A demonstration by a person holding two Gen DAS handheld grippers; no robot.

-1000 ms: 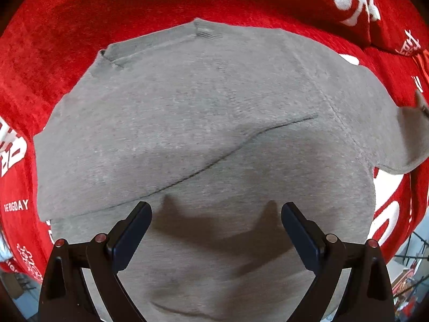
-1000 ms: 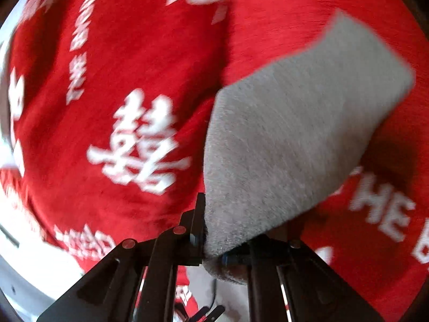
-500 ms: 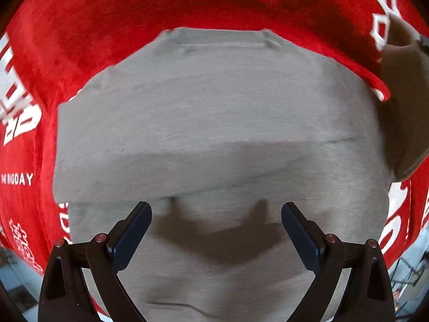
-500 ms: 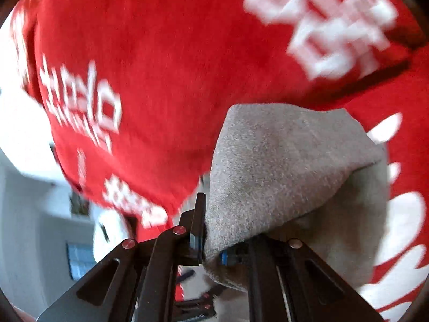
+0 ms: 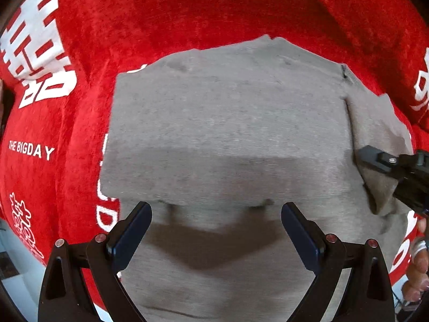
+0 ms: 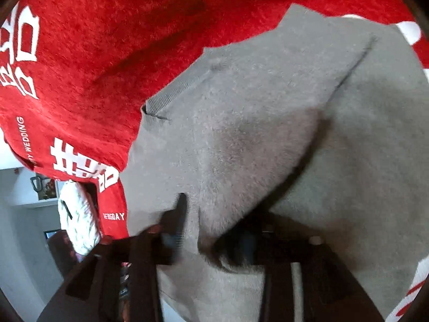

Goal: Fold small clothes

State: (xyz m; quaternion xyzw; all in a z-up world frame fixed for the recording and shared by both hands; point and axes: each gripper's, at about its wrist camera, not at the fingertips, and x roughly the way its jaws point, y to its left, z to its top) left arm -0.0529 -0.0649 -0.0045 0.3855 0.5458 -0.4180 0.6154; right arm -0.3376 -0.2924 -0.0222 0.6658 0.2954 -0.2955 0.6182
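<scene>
Folding the second sleeve (image 5: 375, 139) inward looks like the step in hand: the grey top (image 5: 228, 123) lies flat on the red blanket (image 5: 187, 8), one side already turned over its middle. The right hand-held gripper (image 5: 375, 158) is clamped on the sleeve edge at the top's right side; the left hand-held gripper (image 5: 215, 230) hovers with jaws spread, empty, above the near hem. To do it well, lay the sleeve straight, parallel with the folded side, before letting go.
</scene>
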